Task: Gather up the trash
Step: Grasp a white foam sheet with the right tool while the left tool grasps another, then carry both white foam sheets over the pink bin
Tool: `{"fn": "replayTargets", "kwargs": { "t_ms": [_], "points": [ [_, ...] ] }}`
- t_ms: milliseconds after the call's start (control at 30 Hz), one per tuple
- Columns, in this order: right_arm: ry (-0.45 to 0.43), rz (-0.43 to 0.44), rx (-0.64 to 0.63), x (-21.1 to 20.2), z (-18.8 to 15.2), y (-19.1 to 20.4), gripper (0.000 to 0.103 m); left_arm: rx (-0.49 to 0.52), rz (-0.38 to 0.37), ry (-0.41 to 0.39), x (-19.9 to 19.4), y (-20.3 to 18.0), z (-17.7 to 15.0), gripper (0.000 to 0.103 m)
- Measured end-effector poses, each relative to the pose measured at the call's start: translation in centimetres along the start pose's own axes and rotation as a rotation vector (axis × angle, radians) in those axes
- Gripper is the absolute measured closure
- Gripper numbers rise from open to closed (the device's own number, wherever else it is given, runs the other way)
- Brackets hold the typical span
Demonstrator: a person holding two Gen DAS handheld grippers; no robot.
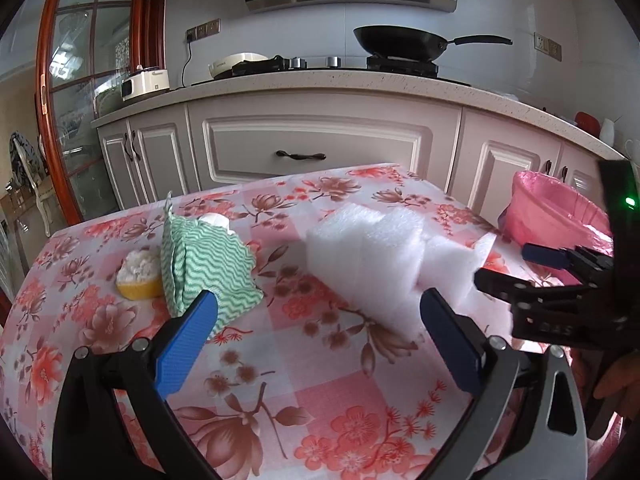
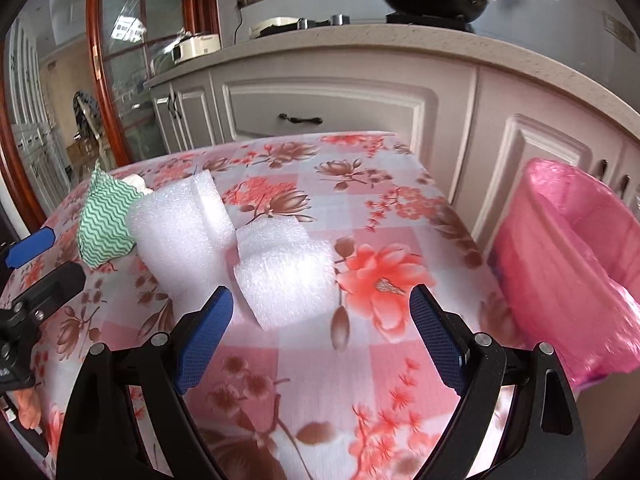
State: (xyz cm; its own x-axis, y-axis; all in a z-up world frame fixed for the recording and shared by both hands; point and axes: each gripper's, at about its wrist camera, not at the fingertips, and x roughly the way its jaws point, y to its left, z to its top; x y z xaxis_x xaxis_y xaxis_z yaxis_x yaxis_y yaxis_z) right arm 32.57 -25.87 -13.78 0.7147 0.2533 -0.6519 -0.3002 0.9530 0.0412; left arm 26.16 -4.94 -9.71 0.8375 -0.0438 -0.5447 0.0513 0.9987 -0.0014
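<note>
White foam packing pieces [image 1: 384, 256] [image 2: 280, 276] lie on the flowered tablecloth [image 1: 304, 380] [image 2: 320, 380]. To their left lie a green wavy-striped cloth [image 1: 204, 260] [image 2: 104, 224], a crumpled white tissue [image 1: 215, 220] and a yellow-rimmed scrap [image 1: 138, 276]. My left gripper [image 1: 320, 296] is open just above the table, between the cloth and the foam, with nothing between its fingers. My right gripper [image 2: 320, 296] is open too, and the near foam piece lies just ahead of its left finger. A pink-lined bin [image 1: 552, 220] [image 2: 560, 264] stands at the table's right.
Beige kitchen cabinets [image 1: 312, 144] and a counter run behind the table. On the counter are a black wok [image 1: 404, 44] on a stove and a white appliance [image 1: 146, 82]. A wood-framed glass door [image 1: 76, 92] is on the left. A hand shows at the lower right edge [image 1: 616, 384].
</note>
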Motion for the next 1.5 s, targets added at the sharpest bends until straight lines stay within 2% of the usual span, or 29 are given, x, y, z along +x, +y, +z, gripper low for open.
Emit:
{"fn": "replayTargets", "kwargs": {
  "t_ms": [400, 467, 500, 700, 900, 1233, 1267, 1300, 1333, 1400, 1500],
  "points": [
    [0.093, 0.086, -0.031, 4.8, 2.5, 0.4, 0.019, -0.024, 0.011, 0.039, 1.9, 0.6, -0.2, 0.005],
    [0.098, 0.1, -0.017, 4.8, 2.4, 0.1, 0.034, -0.028, 0.008, 0.045, 2.1, 0.5, -0.2, 0.005],
    [0.097, 0.111, -0.01, 4.6, 2.4, -0.2, 0.047, -0.028, 0.004, 0.05, 2.3, 0.3, -0.1, 0.005],
    [0.011, 0.101, 0.034, 0.9, 1.3, -2.1, 0.049, -0.013, -0.027, 0.076, 3.6, -1.3, 0.5, 0.005],
    [-0.048, 0.074, 0.078, -2.8, 0.0, -4.1, 0.049, -0.04, -0.054, 0.105, 5.8, -3.5, 1.8, 0.005],
    [-0.07, 0.073, 0.112, -5.0, -1.2, -5.9, 0.049, -0.024, 0.085, 0.133, 9.5, -7.2, 4.0, 0.006],
    [-0.071, 0.076, 0.118, -5.1, -1.4, -6.1, 0.049, -0.018, 0.092, 0.131, 9.5, -7.2, 3.8, 0.007],
    [-0.073, 0.076, 0.12, -5.2, -1.5, -6.2, 0.049, -0.015, 0.092, 0.125, 9.5, -7.2, 3.7, 0.017],
    [-0.073, 0.074, 0.12, -5.2, -1.6, -6.3, 0.049, -0.012, 0.084, 0.12, 9.4, -7.1, 3.4, 0.031],
    [-0.074, 0.068, 0.124, -5.4, -1.9, -6.3, 0.049, -0.01, 0.054, 0.136, 9.5, -6.8, 3.0, 0.047],
    [-0.073, 0.072, 0.142, -5.4, -2.2, -6.2, 0.049, -0.024, 0.027, 0.127, 8.8, -6.1, 2.6, 0.048]
  ]
}}
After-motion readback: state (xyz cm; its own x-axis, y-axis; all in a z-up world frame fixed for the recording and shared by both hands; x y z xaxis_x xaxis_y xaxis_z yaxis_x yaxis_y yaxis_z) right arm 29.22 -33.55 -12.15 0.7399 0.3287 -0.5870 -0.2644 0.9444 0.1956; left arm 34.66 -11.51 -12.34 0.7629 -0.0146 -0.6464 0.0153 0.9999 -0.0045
